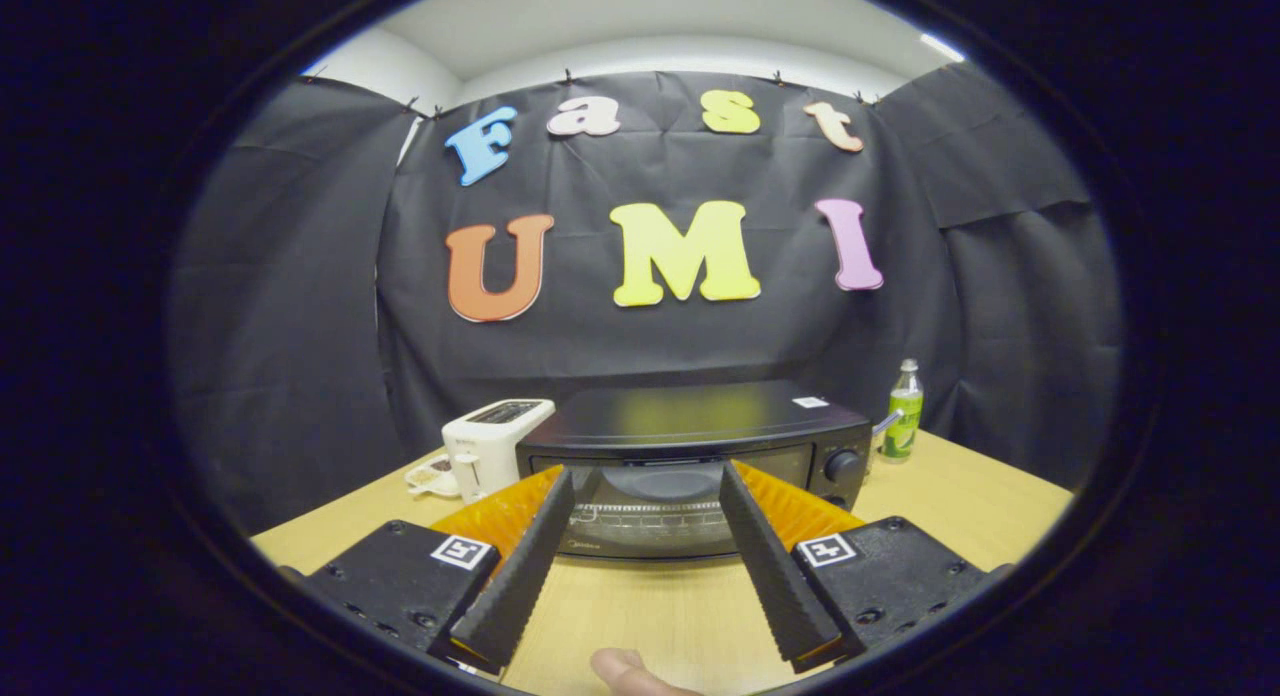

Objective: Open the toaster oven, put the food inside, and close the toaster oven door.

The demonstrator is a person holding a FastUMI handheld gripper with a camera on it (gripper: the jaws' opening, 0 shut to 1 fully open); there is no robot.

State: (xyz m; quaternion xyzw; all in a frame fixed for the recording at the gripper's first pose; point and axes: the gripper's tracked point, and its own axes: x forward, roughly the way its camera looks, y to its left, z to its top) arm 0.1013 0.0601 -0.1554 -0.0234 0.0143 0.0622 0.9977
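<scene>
A: Starting nearest, a fingertip [628, 673] of the person pokes in low between the gripper [647, 486], probably just part of the hand that carries the rig. The fingers are spread wide with nothing between them; bare worktop [660, 606] shows in the gap.

B: Why so wide?

A: My guess is that the spread suits the door. The fingers frame the glass front of the toaster oven [700, 456], which sits just beyond their tips, squarely ahead, so a straight approach would meet the door [648, 516] head-on.

B: Is the door open or closed?

A: It looks upright and closed, with a wire rack visible through the glass. The fingers cover its sides, so I can't make out the handle for sure. A closed door fits both ends of the job: food yet to go in, or already in and the door shut again. I can't pick out any food on the rack through the glass, but the view there is dim.

B: And around it?

A: A white toaster [490, 444] stands just beside the oven, with a small plate [432, 476] tucked against it; what lies on the plate is too small to tell. On the other side, near the knobs [843, 466], a green bottle [904, 416] stands upright, clear of the door's swing.
</scene>
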